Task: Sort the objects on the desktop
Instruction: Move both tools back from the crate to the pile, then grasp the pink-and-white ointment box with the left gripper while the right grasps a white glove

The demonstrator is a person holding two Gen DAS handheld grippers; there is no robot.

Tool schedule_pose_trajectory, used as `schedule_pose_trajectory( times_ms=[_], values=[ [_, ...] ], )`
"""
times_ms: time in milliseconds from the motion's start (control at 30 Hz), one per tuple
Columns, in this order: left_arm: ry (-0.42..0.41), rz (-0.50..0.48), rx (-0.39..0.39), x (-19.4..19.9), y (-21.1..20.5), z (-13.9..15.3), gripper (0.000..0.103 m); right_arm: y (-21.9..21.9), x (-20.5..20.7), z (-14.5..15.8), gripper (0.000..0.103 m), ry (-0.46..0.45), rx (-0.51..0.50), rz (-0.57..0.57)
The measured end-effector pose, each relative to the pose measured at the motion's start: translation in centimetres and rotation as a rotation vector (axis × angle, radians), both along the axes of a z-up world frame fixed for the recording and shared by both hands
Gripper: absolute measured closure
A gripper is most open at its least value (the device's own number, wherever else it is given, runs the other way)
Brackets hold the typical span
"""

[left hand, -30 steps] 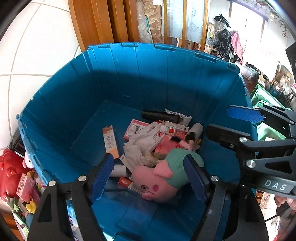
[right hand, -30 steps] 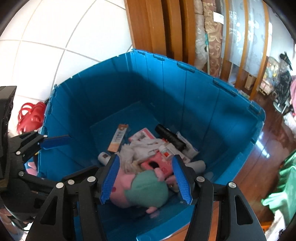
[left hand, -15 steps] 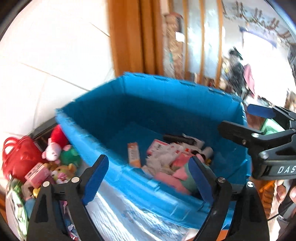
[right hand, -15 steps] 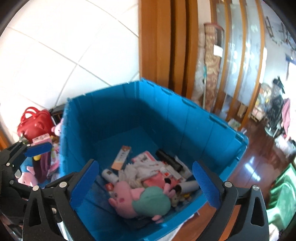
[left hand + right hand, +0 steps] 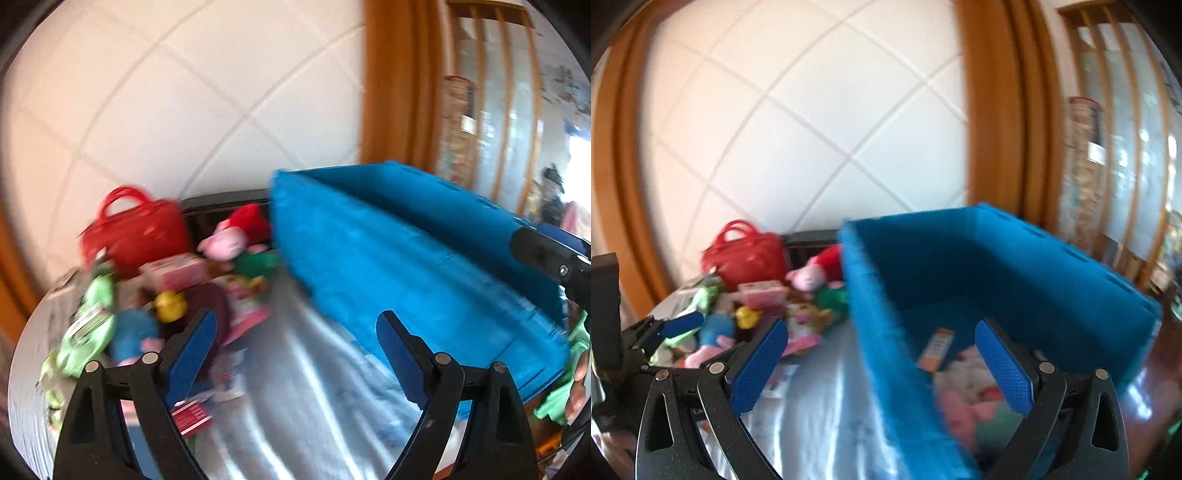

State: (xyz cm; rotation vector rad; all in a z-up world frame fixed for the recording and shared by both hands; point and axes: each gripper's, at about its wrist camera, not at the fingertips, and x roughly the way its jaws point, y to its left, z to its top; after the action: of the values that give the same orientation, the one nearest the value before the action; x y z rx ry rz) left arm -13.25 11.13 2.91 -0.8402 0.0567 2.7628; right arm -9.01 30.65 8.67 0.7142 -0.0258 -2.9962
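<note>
The big blue bin (image 5: 406, 266) stands on the right of the table; in the right wrist view (image 5: 1034, 280) its inside shows a pink plush pig (image 5: 964, 410) and an orange packet (image 5: 936, 349). A blurred pile of toys and boxes lies to its left: a red handbag (image 5: 136, 232), a pink plush (image 5: 225, 243), a yellow duck (image 5: 168, 306), a pink box (image 5: 173, 273). My left gripper (image 5: 295, 354) is open and empty over the table. My right gripper (image 5: 882, 365) is open and empty at the bin's near left wall. The right gripper also shows at the right edge of the left wrist view (image 5: 554, 254).
A pale blue cloth (image 5: 314, 406) covers the table in front. A white tiled wall (image 5: 184, 103) is behind, with wooden door frames (image 5: 399, 85) to the right. Green packets (image 5: 88, 332) lie at the left of the pile.
Both grippers have pulled back and swung left, away from the bin's inside toward the toy pile. The right gripper opened after leaving the plush pig in the bin.
</note>
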Motion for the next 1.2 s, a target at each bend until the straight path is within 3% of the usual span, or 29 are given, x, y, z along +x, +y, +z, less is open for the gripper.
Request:
schedule_pose_trajectory(
  times_ms=[267, 600, 733, 967, 1133, 1167, 1200],
  values=[
    [-0.059, 0.267, -0.065, 1.5, -11.1, -4.7, 0.014, -8.2, -3.5, -4.7, 0.000, -0.080, -0.003, 0.153],
    [-0.260, 0.604, -0.025, 5.2, -28.6, -12.9, 0.014, -15.8, -6.2, -11.0, 0.000, -0.241, 0.009, 0.244],
    [-0.352, 0.717, -0.055, 6.5, -34.7, -17.1, 0.014, -18.5, -7.3, -14.2, 0.000, -0.329, 0.009, 0.254],
    [-0.464, 0.823, 0.016, 5.1, -43.0, -23.5, 0.014, -21.8, -7.8, -19.3, 0.000, -0.467, 0.025, 0.238],
    [-0.499, 0.825, 0.042, 2.1, -45.4, -26.6, 0.014, -23.6, -7.8, -21.4, 0.000, -0.525, 0.044, 0.221],
    [-0.507, 0.824, 0.036, 1.5, -45.7, -27.1, 0.015, -23.9, -7.7, -21.7, 0.000, -0.535, 0.048, 0.219],
    [-0.522, 0.823, 0.033, 0.8, -46.0, -27.8, 0.023, -24.4, -7.7, -22.0, 0.000, -0.546, 0.054, 0.225]
  ],
)
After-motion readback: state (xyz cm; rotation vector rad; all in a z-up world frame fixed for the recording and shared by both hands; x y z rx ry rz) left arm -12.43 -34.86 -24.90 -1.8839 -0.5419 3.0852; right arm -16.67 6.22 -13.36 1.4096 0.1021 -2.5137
